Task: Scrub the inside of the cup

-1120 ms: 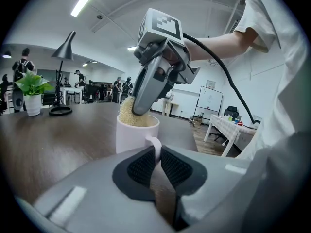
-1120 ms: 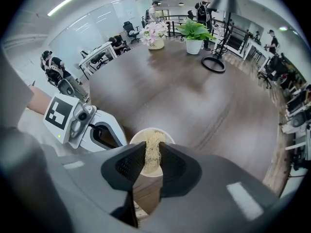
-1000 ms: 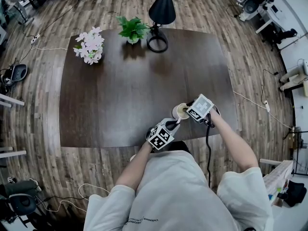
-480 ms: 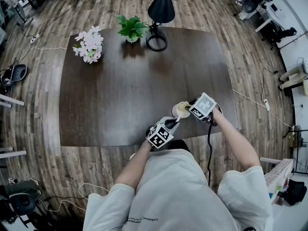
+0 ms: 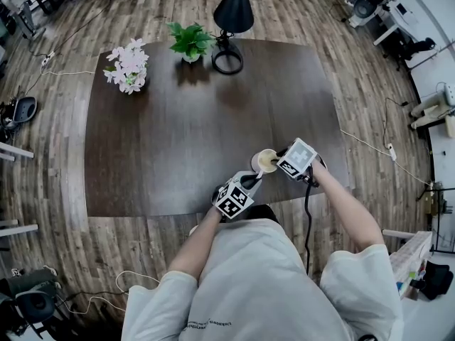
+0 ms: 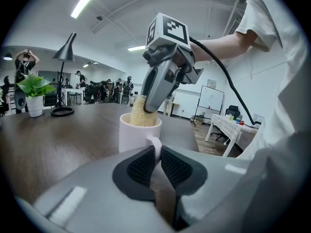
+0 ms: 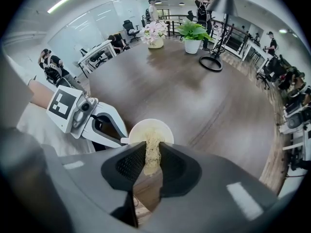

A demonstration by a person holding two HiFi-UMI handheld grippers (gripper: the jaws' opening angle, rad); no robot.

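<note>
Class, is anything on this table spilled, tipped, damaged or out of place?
Nothing stands out. The cup stands upright, its handle in the left gripper; the right gripper holds a scrubbing pad inside it.

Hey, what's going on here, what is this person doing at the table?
A person stands at a dark wooden table with a gripper in each hand. The left gripper is shut on a white cup by its handle, holding it upright near the table's front edge. The right gripper is shut on a yellowish scrubber whose end reaches down inside the cup. The scrubbing looks to be under way.
</note>
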